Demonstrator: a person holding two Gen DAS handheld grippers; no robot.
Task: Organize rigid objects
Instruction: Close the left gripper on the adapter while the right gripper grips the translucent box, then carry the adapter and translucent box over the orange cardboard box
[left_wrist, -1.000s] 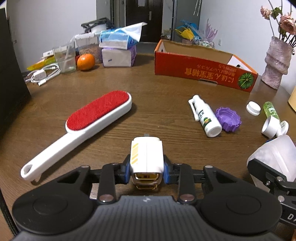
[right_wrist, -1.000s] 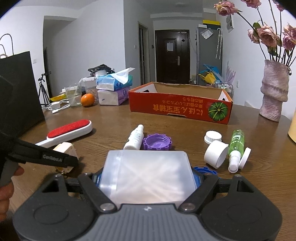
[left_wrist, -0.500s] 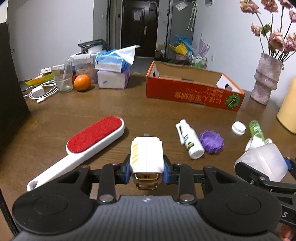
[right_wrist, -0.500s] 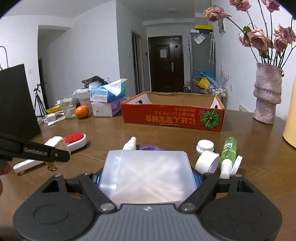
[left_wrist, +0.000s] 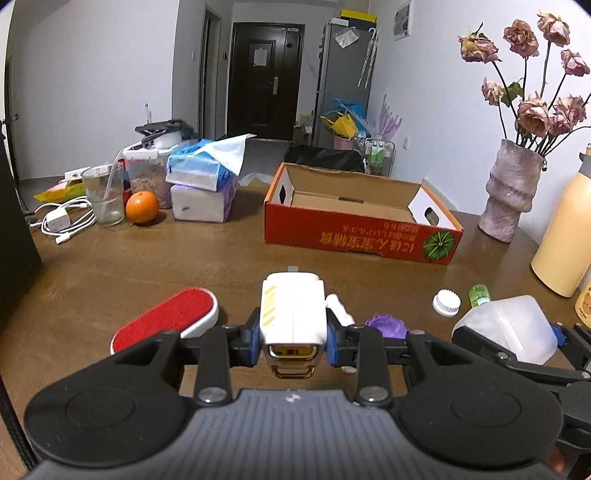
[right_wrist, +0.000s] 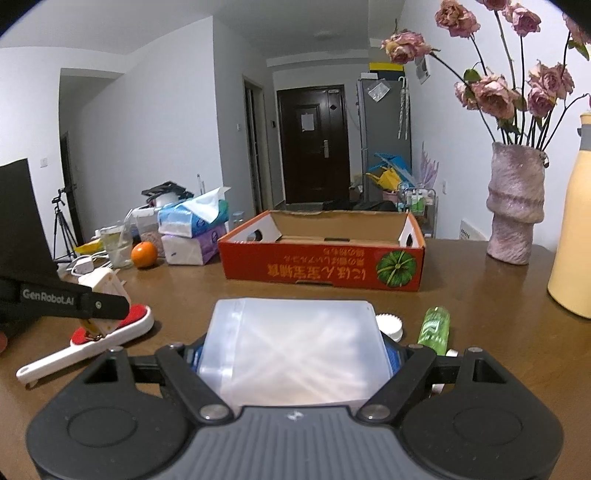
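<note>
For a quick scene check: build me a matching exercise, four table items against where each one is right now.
Items:
1. white charger
2. translucent plastic container
3. lint brush
4. orange

Places:
A. lying on the table
B. clamped in the right gripper
C. beside the drinking glass
D. clamped in the left gripper

Pairs: 1-D, 2-B, 3-A, 4-C

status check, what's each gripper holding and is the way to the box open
Left gripper shut on white charger. Right gripper shut on clear plastic tub. Both held above the table. Red cardboard box ahead, open top, nothing between.
</note>
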